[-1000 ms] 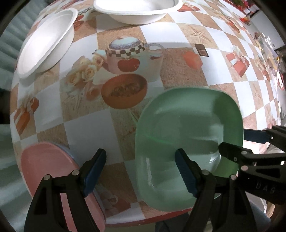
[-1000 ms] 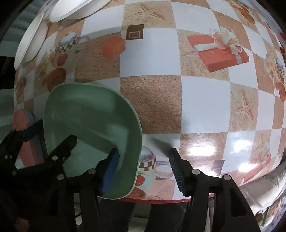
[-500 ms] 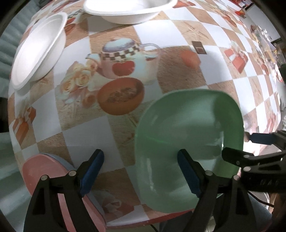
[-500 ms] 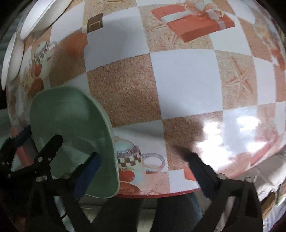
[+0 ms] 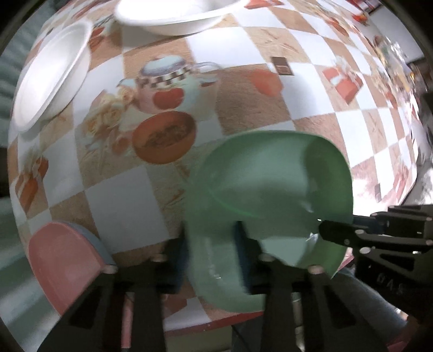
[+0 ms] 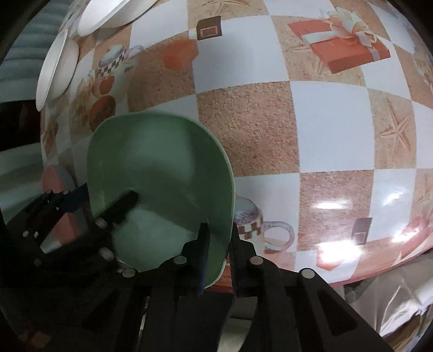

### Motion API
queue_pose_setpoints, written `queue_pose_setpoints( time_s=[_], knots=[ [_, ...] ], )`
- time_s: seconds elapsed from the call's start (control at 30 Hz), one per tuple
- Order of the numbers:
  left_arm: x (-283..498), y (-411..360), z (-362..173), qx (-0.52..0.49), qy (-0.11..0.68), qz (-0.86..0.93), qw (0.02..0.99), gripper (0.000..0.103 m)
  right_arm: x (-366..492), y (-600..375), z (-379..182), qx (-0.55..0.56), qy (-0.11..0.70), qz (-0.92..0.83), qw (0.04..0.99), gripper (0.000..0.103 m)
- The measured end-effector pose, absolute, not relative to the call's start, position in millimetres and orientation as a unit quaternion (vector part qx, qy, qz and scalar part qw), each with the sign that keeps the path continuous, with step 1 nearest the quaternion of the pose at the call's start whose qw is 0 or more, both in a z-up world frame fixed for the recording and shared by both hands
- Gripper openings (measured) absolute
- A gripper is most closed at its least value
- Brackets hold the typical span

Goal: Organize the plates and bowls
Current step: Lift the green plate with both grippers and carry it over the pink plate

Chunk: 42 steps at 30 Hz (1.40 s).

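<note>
A green plate [image 5: 270, 184] sits near the table's front edge, and its far right side looks tilted up. My left gripper [image 5: 212, 243] straddles the plate's near left rim, its jaws closing with the pads against the rim. In the right wrist view the green plate [image 6: 162, 162] has my right gripper [image 6: 217, 235] closing on its right rim, one finger inside and one outside. The right gripper [image 5: 338, 224] also shows at the plate's right edge in the left wrist view. The left gripper [image 6: 100, 200] shows on the plate's left.
Two white bowls [image 5: 48, 75] [image 5: 173, 13] stand at the far left and far middle. A pink plate [image 5: 65, 257] lies on a blue one at the near left corner. The checkered tablecloth [image 6: 338, 121] carries printed pictures. The table's red front edge [image 5: 216, 322] is just below the grippers.
Both grippers stood open beside the green plate; now both have closed on its rims. The left gripper slid right onto the left rim. The plate's right side has tipped upward.
</note>
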<state>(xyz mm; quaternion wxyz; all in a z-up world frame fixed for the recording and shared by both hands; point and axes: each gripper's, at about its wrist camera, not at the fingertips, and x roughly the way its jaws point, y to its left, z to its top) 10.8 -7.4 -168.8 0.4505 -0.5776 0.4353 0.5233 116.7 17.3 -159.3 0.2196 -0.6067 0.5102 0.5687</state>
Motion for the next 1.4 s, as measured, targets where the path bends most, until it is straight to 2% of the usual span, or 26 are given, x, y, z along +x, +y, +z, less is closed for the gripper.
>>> queue_pose_setpoints(
  time_s=[0.07,0.57,0.93,1.4],
  knots=[
    [6,-11,-167,-0.596,0.419,0.519,0.446,0.018,119,18,-154,-0.602,0.515,0.569,0.221,0.016],
    [19,-26,-83,-0.553,0.386,0.576,0.462,0.017,111,40,-100,-0.591,0.488,0.607,0.212,0.016],
    [-32,-45,-50,-0.541,0.326,0.641,0.436,0.017,66,20,-40,-0.594,0.423,0.660,0.180,0.016],
    [-108,-119,-23,-0.552,0.257,0.703,0.367,0.017,-25,-37,-5,-0.618,0.322,0.708,0.110,0.016]
  ],
)
